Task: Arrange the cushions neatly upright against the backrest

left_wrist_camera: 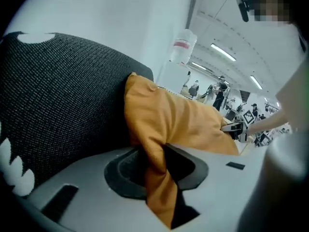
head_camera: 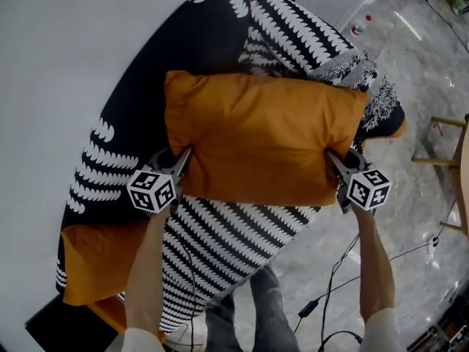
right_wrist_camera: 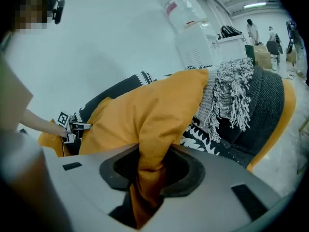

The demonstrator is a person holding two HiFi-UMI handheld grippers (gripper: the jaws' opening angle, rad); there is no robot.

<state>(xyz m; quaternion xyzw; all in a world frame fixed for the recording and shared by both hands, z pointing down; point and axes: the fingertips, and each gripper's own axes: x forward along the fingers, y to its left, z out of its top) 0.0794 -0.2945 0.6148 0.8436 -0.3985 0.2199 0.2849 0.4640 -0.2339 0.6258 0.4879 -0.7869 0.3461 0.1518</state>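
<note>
An orange cushion [head_camera: 260, 138] is held across the sofa [head_camera: 220, 229], which wears a black cover with white leaf print. My left gripper [head_camera: 182, 158] is shut on the cushion's left edge, and orange fabric [left_wrist_camera: 154, 153] is pinched between its jaws. On the opposite edge my right gripper [head_camera: 331, 160] is shut too, with a fold of orange cloth [right_wrist_camera: 149, 163] squeezed in its jaws. A second orange cushion [head_camera: 99, 259] lies at the sofa's near left end. The black backrest [left_wrist_camera: 53, 100] rises behind the held cushion.
A grey fringed throw [head_camera: 344, 68] drapes over the sofa's far right end. A wooden chair [head_camera: 447, 167] stands at the right on the marble floor. Cables [head_camera: 344, 270] trail across the floor by the person's legs [head_camera: 256, 306]. A white wall [head_camera: 66, 50] runs behind the sofa.
</note>
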